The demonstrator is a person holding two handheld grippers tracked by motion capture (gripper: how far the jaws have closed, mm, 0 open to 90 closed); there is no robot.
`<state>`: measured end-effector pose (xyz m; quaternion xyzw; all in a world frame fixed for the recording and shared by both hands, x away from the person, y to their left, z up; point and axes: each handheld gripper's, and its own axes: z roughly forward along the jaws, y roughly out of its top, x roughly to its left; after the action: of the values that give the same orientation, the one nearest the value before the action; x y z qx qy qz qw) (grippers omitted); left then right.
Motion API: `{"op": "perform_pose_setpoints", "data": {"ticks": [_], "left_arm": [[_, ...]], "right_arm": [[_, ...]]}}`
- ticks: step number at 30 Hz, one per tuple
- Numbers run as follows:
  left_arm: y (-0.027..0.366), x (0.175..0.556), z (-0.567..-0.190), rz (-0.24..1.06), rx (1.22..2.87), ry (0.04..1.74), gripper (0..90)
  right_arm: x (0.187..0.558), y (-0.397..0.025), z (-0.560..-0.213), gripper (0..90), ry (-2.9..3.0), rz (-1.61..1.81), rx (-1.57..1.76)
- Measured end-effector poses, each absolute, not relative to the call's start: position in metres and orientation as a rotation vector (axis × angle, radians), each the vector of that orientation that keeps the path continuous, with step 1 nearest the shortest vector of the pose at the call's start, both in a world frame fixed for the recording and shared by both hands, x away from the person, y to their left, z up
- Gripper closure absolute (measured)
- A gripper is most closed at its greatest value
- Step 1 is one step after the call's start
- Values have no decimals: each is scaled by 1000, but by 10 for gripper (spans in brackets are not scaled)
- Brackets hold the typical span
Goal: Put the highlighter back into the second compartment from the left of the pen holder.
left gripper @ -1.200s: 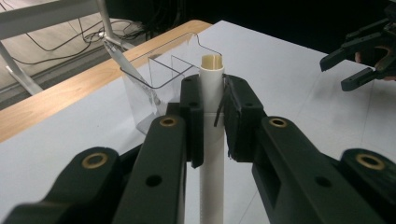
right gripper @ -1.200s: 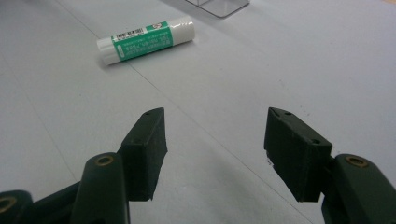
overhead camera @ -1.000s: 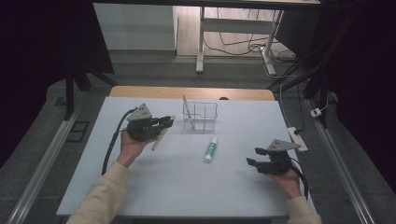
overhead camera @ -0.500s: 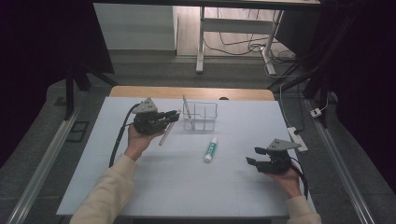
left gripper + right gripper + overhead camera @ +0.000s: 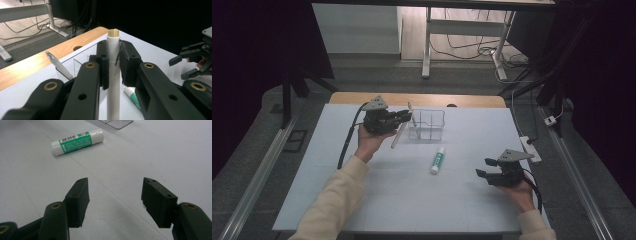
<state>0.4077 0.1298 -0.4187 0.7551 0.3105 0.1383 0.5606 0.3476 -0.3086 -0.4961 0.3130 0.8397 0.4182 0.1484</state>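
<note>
Evidently a tidying step is in hand: at upper centre of the high view, the left gripper (image 5: 408, 116) pinches a white pen-like stick (image 5: 113, 75) just beside the clear organiser (image 5: 428, 124), which already holds a pen (image 5: 58, 65). The next move likely calls for tipping the stick into a compartment. At lower right, the right gripper (image 5: 115, 200) idles spread near the glue stick (image 5: 77, 141).

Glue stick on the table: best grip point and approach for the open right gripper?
Take the glue stick across the middle of its green-labelled barrel, coming down from above with the right gripper turned so its fingers straddle the short axis. It lies flat on the white table, apart from the clear organizer, so both long sides are free. It is round, so it may roll; centre the grip.
</note>
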Motion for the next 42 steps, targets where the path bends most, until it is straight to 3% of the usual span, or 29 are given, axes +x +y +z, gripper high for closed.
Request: {"op": "perform_pose_setpoints", "data": {"ticks": [42], "left_arm": [[92,446,-402,314,1759,759,781]], "right_arm": [[349,-312,-498,383,2415,1196,914]]}}
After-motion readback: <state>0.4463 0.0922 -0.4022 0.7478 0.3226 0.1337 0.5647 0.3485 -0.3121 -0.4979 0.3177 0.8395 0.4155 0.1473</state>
